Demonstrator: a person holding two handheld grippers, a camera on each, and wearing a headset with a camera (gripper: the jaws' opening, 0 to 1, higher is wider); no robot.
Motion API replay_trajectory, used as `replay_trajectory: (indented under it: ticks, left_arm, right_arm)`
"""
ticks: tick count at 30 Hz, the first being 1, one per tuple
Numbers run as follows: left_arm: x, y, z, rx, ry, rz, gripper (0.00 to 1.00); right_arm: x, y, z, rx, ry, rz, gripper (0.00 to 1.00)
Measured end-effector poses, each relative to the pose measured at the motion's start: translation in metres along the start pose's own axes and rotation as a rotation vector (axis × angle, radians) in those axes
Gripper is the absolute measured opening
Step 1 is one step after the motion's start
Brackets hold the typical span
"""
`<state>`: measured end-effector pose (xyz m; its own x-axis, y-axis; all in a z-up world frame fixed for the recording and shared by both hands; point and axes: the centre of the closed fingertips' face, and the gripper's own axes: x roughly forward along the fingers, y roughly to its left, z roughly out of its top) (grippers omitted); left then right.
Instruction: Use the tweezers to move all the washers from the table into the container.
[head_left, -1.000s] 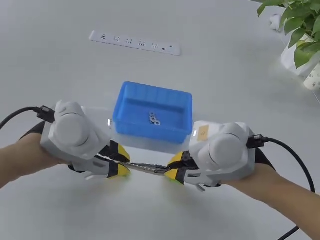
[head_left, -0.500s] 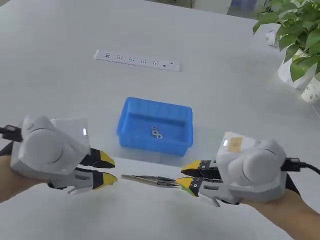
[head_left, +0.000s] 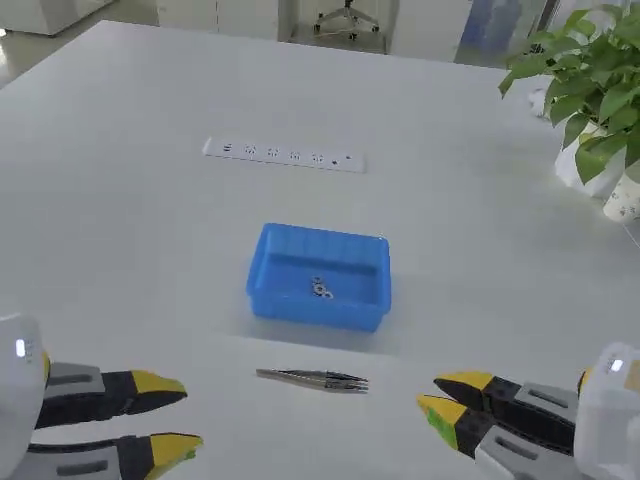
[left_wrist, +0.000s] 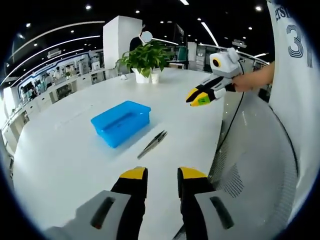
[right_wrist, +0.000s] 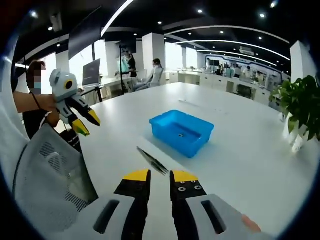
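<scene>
The tweezers (head_left: 312, 378) lie flat on the white bench (head_left: 120, 250), close to the near edge and about halfway along it. Nothing holds them and they pinch nothing. Their two thin arms lie close together. The pictures do not show whether the tips touch. The thin pointed end points to the left and the thicker end to the right.

Just behind the tweezers, toward the middle of the bench, sits the blue container (head_left: 318, 236). It is a low open box. A few small washers (head_left: 320, 289) lie together on its floor, near the middle. They are too small to count.

The two grippers hang on either side of the tweezers, over the near edge of the bench, and neither one touches them. The left gripper (head_left: 192, 414) is near the left corner. Its yellow-tipped jaws are apart with a clear gap and hold nothing. The right gripper (head_left: 428, 392) is near the right corner. Its jaws are a little apart and hold nothing too. Both point inward, toward the tweezers.

Farther back, past the container and toward the far edge, a long white power strip (head_left: 283, 155) lies flat. By the right edge, near the far corner, stands a green potted plant (head_left: 590, 70) in a white pot.
</scene>
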<state>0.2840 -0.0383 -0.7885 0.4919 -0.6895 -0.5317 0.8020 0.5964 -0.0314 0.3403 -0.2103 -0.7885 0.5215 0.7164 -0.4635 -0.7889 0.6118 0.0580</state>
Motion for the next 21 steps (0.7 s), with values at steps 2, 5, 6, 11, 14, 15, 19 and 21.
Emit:
replay_trajectory:
  ticks: [2, 5, 6, 11, 14, 15, 19, 21]
  left_arm:
    - [-0.003, -0.01, 0.009, -0.035, -0.043, -0.026, 0.34]
    - [-0.008, -0.015, 0.013, -0.024, -0.055, -0.022, 0.38]
    - [-0.008, -0.018, 0.014, -0.033, -0.053, -0.025, 0.4]
    - [-0.01, -0.027, 0.016, -0.031, -0.049, -0.013, 0.49]
    - [-0.011, -0.027, 0.021, -0.036, -0.067, -0.001, 0.49]
    - [-0.011, -0.027, 0.022, -0.037, -0.07, -0.001, 0.49]
    - [-0.011, -0.028, 0.029, -0.039, -0.074, -0.012, 0.53]
    - [-0.011, -0.029, 0.032, -0.031, -0.074, -0.011, 0.55]
  right_arm:
    - [-0.004, 0.01, 0.003, 0.003, -0.02, 0.035, 0.2]
    - [-0.008, 0.02, 0.0, -0.008, -0.001, 0.067, 0.24]
    - [-0.009, 0.02, -0.002, -0.037, 0.008, 0.064, 0.24]
    - [-0.016, 0.03, -0.004, -0.038, 0.003, 0.079, 0.28]
    - [-0.016, 0.035, -0.003, -0.012, -0.003, 0.097, 0.32]
    - [-0.016, 0.037, -0.003, -0.013, -0.003, 0.101, 0.32]
    - [-0.017, 0.04, 0.002, -0.017, -0.015, 0.13, 0.38]
    - [-0.018, 0.039, 0.007, -0.017, -0.03, 0.134, 0.39]
